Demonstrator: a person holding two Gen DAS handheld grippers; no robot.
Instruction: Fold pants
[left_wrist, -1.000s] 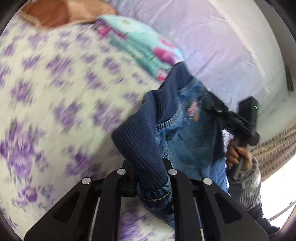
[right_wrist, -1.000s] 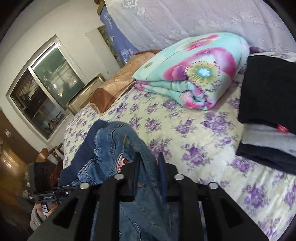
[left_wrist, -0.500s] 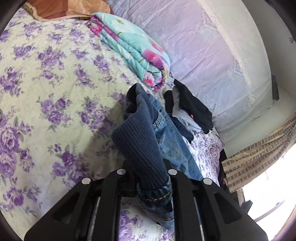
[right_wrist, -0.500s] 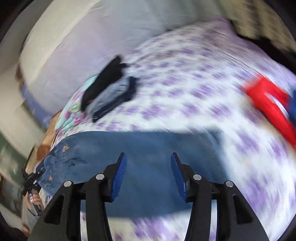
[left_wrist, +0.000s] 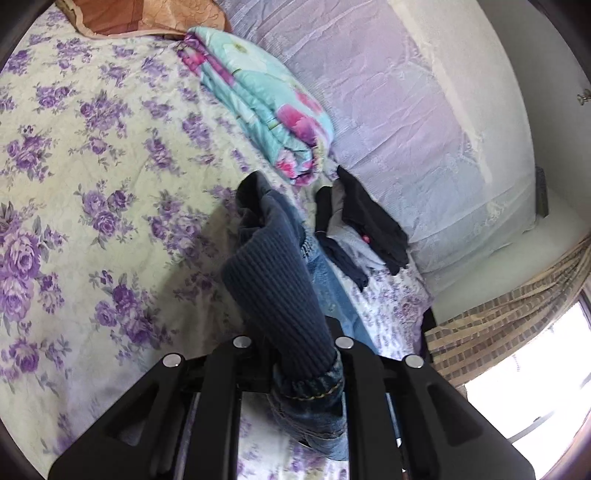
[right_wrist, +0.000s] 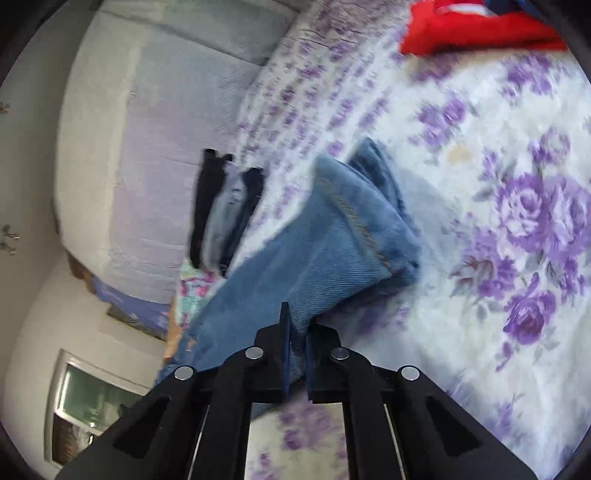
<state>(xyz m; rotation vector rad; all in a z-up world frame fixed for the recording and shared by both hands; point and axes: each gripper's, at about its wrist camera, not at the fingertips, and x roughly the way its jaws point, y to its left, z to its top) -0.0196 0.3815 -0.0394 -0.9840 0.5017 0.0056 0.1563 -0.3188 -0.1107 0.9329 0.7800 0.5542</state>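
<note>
Denim pants (left_wrist: 321, 280) are hanging bunched in the left gripper (left_wrist: 291, 354), which is clamping the ribbed navy waistband; the pale legs are trailing away toward the far right over the floral bedsheet (left_wrist: 74, 192), near a folded quilt (left_wrist: 266, 99) and dark folded clothes (left_wrist: 365, 229).

From the right wrist, the right gripper (right_wrist: 297, 354) is pinching a twill leg; the pants (right_wrist: 314, 251) are running from near left to far right, cuffs resting on the sheet (right_wrist: 517, 221).

Left claw (left_wrist: 295, 354) clamped on pants (left_wrist: 280, 295) waistband; right claw (right_wrist: 297, 354) pinched on pants leg.
</note>
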